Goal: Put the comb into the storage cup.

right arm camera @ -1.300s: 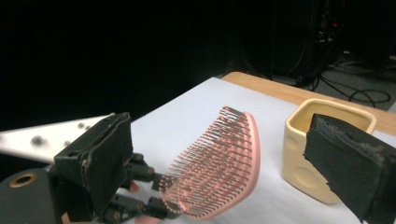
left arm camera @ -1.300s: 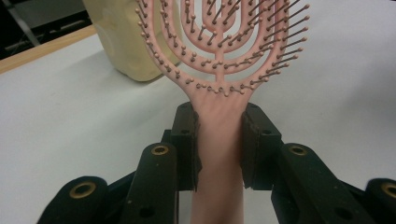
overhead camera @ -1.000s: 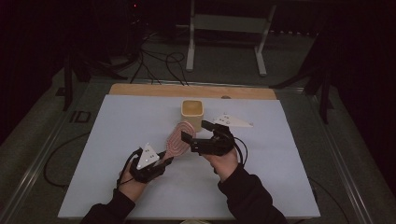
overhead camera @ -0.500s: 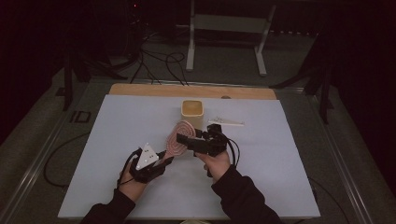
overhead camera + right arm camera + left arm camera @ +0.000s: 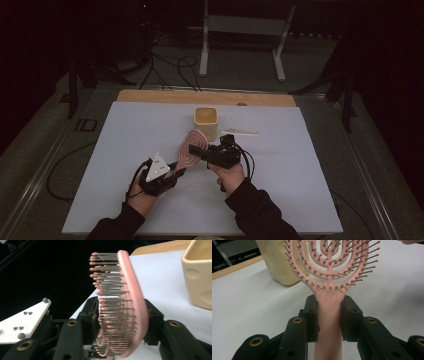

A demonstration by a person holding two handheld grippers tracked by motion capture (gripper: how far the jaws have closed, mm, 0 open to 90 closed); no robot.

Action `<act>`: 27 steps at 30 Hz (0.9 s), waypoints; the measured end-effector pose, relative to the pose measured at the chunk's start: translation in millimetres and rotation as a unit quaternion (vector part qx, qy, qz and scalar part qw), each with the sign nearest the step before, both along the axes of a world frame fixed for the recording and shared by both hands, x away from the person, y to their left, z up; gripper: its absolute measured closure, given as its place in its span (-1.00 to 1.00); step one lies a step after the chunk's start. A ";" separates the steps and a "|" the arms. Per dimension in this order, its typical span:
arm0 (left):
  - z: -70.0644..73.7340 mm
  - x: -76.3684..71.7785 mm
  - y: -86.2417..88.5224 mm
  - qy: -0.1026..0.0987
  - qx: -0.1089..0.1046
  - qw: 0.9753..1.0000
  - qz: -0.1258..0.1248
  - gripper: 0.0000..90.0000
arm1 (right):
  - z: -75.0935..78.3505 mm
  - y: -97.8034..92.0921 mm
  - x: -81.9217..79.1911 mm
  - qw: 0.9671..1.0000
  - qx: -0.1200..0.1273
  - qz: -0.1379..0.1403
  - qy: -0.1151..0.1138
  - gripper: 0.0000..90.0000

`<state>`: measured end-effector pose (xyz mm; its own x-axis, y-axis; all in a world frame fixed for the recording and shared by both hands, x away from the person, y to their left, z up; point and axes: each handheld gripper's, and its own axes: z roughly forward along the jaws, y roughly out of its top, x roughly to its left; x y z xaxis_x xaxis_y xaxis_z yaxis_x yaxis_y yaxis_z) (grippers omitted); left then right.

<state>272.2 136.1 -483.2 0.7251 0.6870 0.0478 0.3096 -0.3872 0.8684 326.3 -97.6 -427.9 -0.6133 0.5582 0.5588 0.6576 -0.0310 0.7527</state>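
A pink vented hairbrush (image 5: 191, 146) with pink-tipped bristles is held up over the white table top (image 5: 120, 140), just in front of a cream square cup (image 5: 206, 121). My left gripper (image 5: 178, 172) is shut on the brush's handle (image 5: 329, 322), and the bristled head (image 5: 329, 267) rises above the jaws. My right gripper (image 5: 196, 150) reaches in from the right. Its jaws stand on either side of the brush head (image 5: 130, 302), one against the bristle tips and one against the smooth back, so my right gripper (image 5: 122, 320) looks shut on it.
The cream cup (image 5: 200, 277) stands upright close behind the brush, also seen as the cup (image 5: 279, 265). A thin white object (image 5: 240, 132) lies flat to the right of the cup. A wooden strip (image 5: 165, 96) runs along the table's far edge. Cables and a metal stand lie beyond it.
My right gripper has moved left and slightly toward the person, away from the thin white object, and its jaws now stand around the brush head. The left gripper has stayed put with the handle.
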 end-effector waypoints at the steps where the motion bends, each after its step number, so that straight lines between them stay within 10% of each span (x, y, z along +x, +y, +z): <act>1: -0.1 0.1 0.1 0.000 0.002 1.000 0.000 0.58 | -0.2 0.1 0.2 1.000 -0.002 0.000 -0.001 0.27; 27: 0.9 4.3 1.6 0.024 -0.027 0.999 -0.020 0.54 | 8.9 0.8 -3.7 0.998 -0.017 0.033 -0.052 0.44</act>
<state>276.5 137.7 -482.4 0.7524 0.6583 -0.0244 0.3374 -0.3533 0.8725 322.7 -96.8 -419.0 -0.7024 0.5326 0.4722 0.5759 0.0355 0.8167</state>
